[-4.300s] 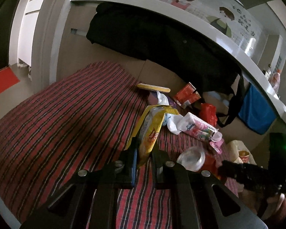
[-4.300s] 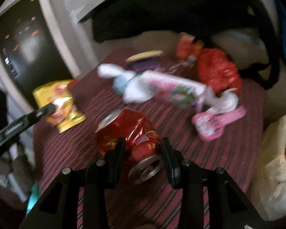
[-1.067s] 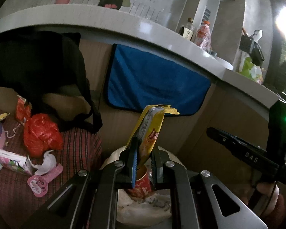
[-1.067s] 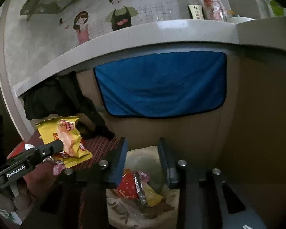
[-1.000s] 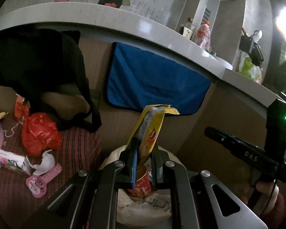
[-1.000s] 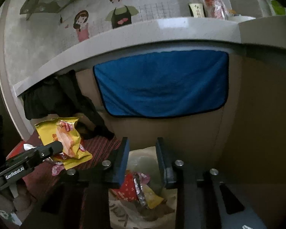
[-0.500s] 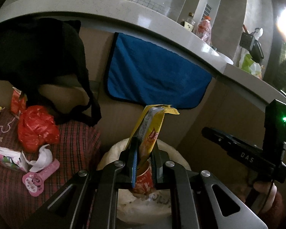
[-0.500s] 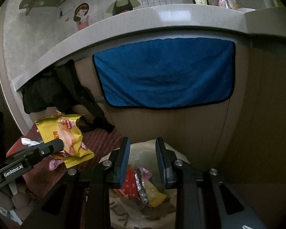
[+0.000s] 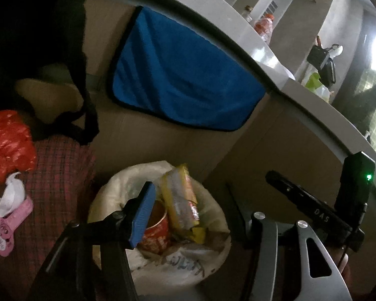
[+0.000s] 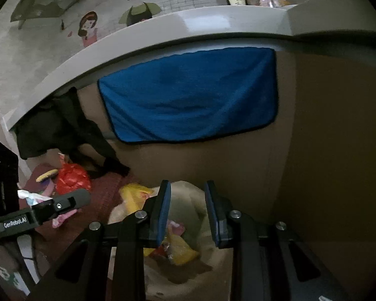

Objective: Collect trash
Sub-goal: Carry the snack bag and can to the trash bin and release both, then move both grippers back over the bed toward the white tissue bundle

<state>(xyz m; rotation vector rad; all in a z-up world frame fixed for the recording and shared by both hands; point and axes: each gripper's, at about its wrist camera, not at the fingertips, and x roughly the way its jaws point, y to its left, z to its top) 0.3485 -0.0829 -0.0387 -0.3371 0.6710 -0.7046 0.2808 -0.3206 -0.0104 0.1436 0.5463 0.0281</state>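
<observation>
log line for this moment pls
left claw: open, just released | yellow snack packet: in trash bag | right claw: open, empty, over bag

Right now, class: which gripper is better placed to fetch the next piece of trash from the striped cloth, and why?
Left. The left gripper is open and empty, its yellow wrapper in the trash bag, and hangs nearer the pink wrapper. The right gripper is farther.
</observation>
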